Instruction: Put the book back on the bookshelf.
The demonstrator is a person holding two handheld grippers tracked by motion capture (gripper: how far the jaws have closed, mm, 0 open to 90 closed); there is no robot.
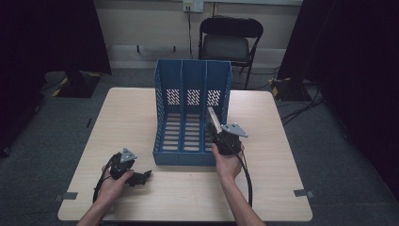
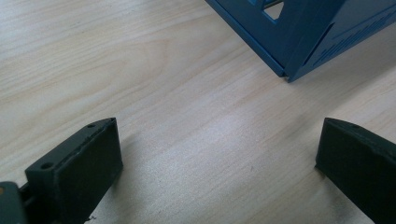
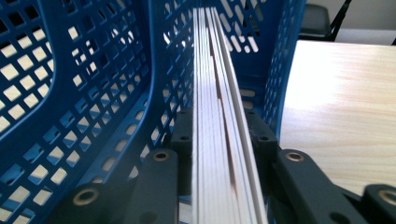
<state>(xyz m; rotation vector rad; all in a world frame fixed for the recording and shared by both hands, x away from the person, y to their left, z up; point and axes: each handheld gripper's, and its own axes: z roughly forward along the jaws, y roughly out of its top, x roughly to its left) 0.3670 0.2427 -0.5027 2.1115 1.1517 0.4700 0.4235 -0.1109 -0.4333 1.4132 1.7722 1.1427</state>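
**Filing the booklet into the rack's right-hand slot**

I start with the counter (image 1: 141, 117): pale wood-grain laminate, smooth and matte, rounded at the corners. On its middle stands the blue file rack (image 1: 192, 113), rigid plastic with three compartments, tall perforated dividers and a slotted floor.

My right claw (image 1: 217, 132) is pinching a thin booklet (image 3: 219, 140) by its near end, the jaws pressed against both faces. In the right gripper view it reads as a stack of white page edges, flat and slightly fanned, running forward into the rightmost compartment beside the perforated divider (image 3: 116, 107). In the high view it tilts up over that slot's front, not yet settled.

My left claw (image 2: 219, 154) rests low on the counter near the rack's front-left corner, its jaws spread wide with nothing between them.

Risks, as I judge them: the pages are limp and loosely fanned, so a leading corner could catch in a divider hole and buckle. The rack looks light and unbraced, so pushing forward may slide it. Letting go while the booklet is tilted could let it slump out over the low front lip.
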